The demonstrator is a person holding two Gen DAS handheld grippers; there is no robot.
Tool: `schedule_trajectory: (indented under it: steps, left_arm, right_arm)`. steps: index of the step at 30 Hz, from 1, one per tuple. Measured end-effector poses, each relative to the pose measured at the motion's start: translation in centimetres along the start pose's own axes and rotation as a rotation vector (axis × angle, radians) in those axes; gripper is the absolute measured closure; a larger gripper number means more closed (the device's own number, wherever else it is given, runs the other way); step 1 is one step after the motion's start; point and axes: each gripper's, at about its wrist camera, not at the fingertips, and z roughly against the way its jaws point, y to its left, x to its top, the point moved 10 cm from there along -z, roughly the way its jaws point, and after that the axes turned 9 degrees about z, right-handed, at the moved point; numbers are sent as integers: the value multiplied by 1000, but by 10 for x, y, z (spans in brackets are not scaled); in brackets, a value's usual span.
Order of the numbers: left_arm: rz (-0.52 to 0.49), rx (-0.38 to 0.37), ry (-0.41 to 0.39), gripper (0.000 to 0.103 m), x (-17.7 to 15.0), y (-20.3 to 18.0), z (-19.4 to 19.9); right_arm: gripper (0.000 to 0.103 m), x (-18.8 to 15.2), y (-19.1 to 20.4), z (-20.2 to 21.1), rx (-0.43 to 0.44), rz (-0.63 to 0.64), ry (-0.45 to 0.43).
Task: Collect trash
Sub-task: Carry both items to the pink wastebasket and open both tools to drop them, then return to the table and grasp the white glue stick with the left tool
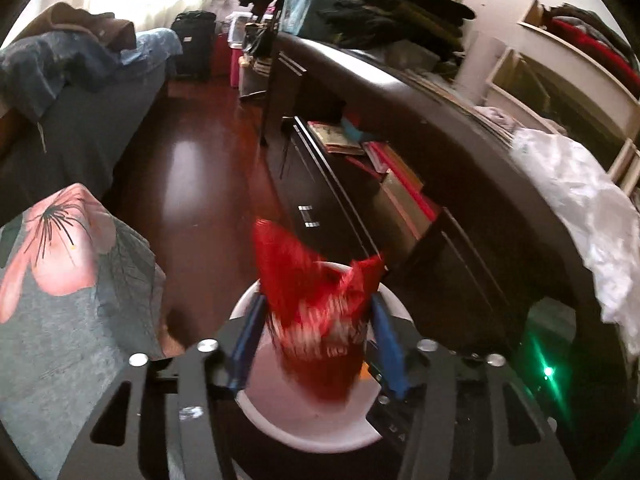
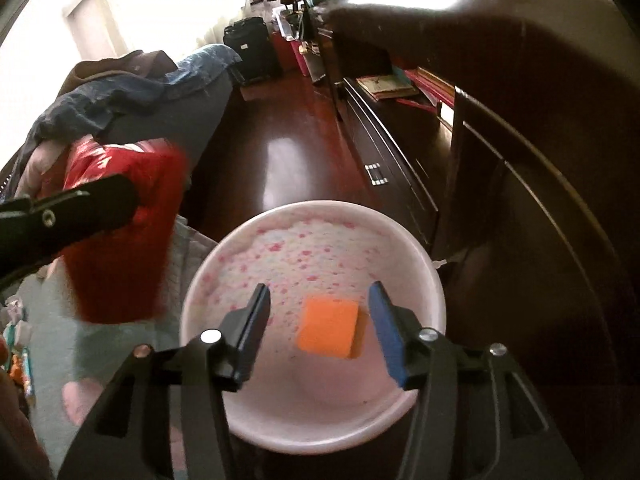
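Two tools hang over one white bin standing on the dark wood floor beside a dark cabinet. Seen from the left wrist, the left tool has its blue fingers apart with a red wrapper between them, above the bin's mouth; the wrapper is smeared by motion, so whether the pads touch it is hard to say, though it seems loose. From the right wrist, the same wrapper shows as a red blur left of the bin, in front of the left tool's black body. The right tool also stands apart, gripping nothing. Inside the bin, against its pink-speckled liner, an orange square piece sits between the right tool's fingers without touching either. A floral cushion lies at the left, and a bed with heaped clothes stands behind it.
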Motion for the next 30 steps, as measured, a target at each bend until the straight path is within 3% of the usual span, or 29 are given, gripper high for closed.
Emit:
schedule_trajectory:
  steps: [2, 6, 11, 18, 23, 30]
  left_arm:
    - [30, -10, -1, 38, 1, 4, -2]
    - [54, -9, -19, 34, 3, 11, 7]
    - [84, -46, -31, 17, 7, 9, 13]
    - [64, -27, -58, 16, 7, 9, 38]
    - [34, 105, -115, 13, 4, 37, 77]
    - [48, 323, -193, 10, 13, 123, 134]
  right_arm:
    - [43, -1, -2, -7, -5, -3, 11]
    - [39, -5, -7, -7, -14, -8, 9]
    - [34, -3, -5, 2, -21, -9, -11]
    - [33, -5, 5, 21, -39, 24, -23]
    - [27, -4, 26, 52, -51, 77, -62]
    - [18, 7, 76, 96, 9, 164, -141]
